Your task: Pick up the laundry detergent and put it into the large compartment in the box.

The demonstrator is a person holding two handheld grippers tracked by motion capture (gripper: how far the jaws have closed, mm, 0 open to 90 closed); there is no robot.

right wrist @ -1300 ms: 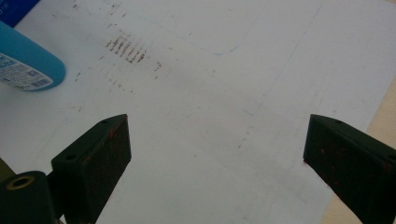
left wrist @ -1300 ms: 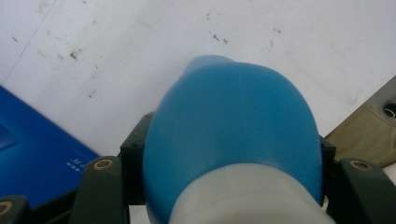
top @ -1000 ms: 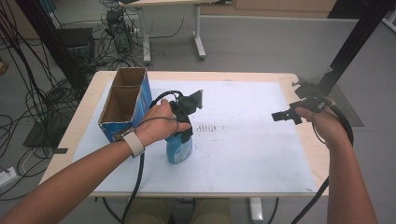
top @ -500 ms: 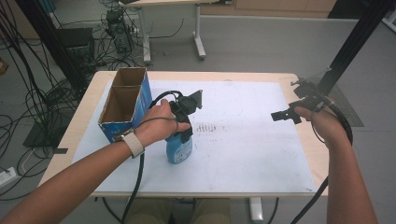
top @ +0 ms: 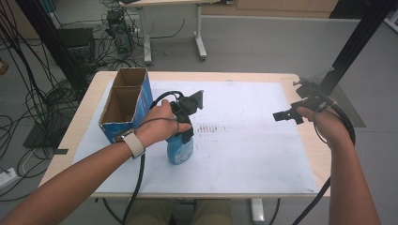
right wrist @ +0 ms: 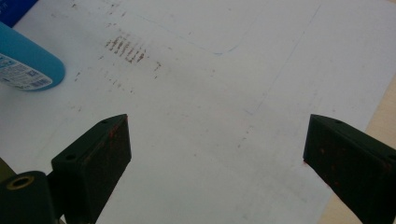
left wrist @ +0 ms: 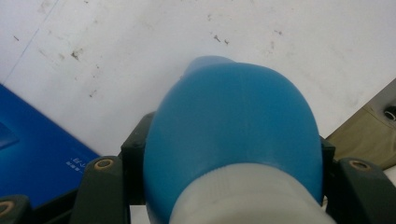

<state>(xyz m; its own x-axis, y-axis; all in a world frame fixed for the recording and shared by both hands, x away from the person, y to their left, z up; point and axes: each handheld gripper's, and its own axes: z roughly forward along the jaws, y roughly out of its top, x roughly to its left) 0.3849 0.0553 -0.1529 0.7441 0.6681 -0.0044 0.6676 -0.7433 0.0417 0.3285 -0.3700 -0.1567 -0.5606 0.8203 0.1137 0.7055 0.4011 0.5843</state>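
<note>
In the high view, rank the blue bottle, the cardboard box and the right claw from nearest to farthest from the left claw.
1. blue bottle: clamped in the left claw itself.
2. cardboard box: just to its left on the table.
3. right claw: far across the white sheet, at the table's right edge.

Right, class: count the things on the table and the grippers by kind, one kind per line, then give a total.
Blue bottle: 1
Blue cardboard box: 1
White sheet: 1
Grippers: 2, the left gripper shut on the bottle, the right gripper open over the sheet
Total: 5
</note>
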